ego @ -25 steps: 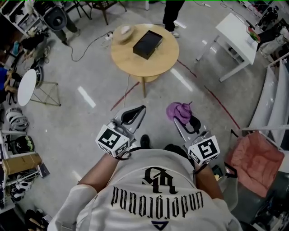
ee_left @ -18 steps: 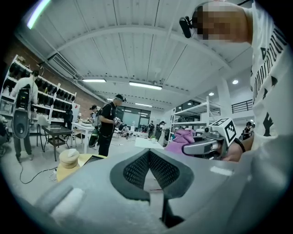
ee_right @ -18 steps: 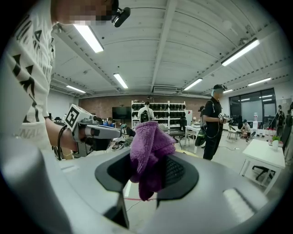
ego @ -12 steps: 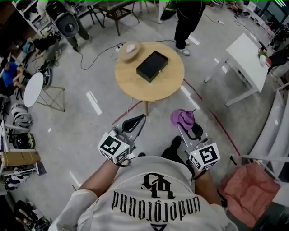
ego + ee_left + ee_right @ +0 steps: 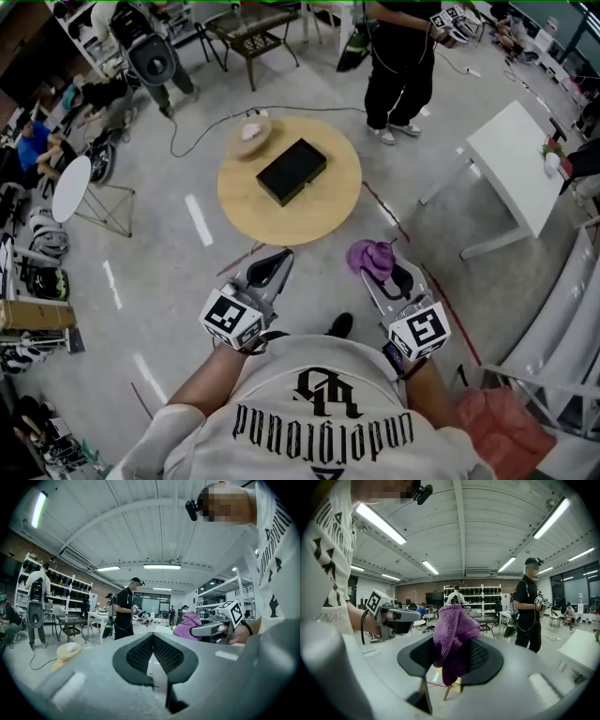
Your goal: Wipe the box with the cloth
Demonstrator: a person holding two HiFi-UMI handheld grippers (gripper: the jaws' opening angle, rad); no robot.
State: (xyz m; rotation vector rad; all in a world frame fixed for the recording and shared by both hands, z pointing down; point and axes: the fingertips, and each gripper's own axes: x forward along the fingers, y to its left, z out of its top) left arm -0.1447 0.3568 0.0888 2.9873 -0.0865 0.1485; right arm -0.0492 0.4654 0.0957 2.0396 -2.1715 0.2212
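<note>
Concrete floor (image 5: 169, 281), open workshop. Round wooden table (image 5: 328, 202) ahead, well apart from both grippers. White table (image 5: 520, 159) at right. Standing person (image 5: 403, 56) in black beyond the round table. Black box (image 5: 292, 172) lies flat near the round table's middle, nothing touching it. Left gripper (image 5: 277, 259) over the floor, jaws pressed together, nothing between them. Right gripper (image 5: 384, 274) beside it, jaws pinching a purple cloth (image 5: 372, 255); cloth bunches above the tips and hangs below them. Tan bowl (image 5: 251, 131) near the round table's far-left edge, near the box.
</note>
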